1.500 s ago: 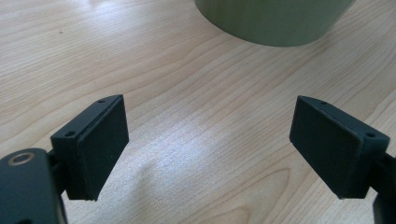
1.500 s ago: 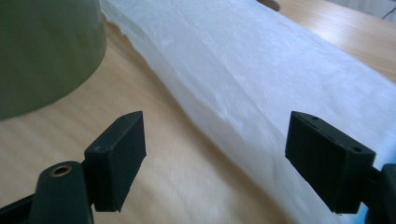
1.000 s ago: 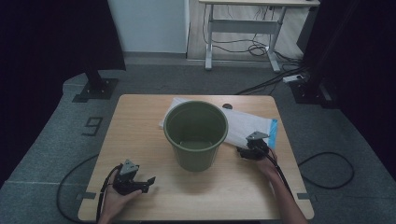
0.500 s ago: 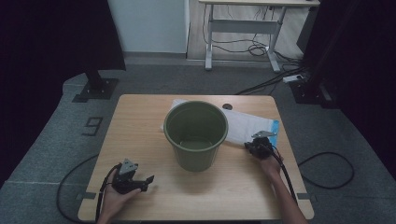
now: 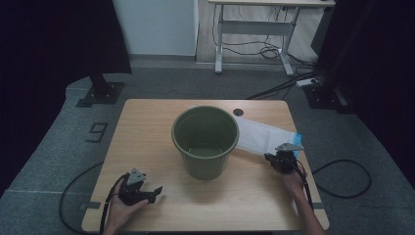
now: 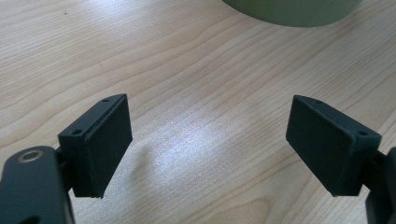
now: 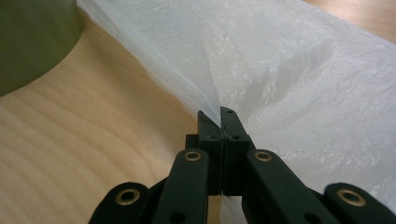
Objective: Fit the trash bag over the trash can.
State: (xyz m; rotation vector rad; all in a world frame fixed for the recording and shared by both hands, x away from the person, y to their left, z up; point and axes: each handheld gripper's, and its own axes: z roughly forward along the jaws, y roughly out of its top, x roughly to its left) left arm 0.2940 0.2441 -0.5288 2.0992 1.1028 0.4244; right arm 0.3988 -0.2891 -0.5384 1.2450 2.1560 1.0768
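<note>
The wooden table (image 5: 147,127) has a small dark hole (image 5: 238,112) near its far edge. Around it the floor (image 5: 54,147) is grey carpet, and a number nine (image 5: 97,132) is marked there, left of the table. A black stand base (image 5: 100,93) sits beyond the table's left corner. A white desk (image 5: 254,24) is at the back, with cables (image 5: 269,51) under it.

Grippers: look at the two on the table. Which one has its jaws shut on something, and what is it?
The right gripper: its jaws are pressed together on the edge of the white plastic bag. The left gripper stands wide open over bare table.
</note>
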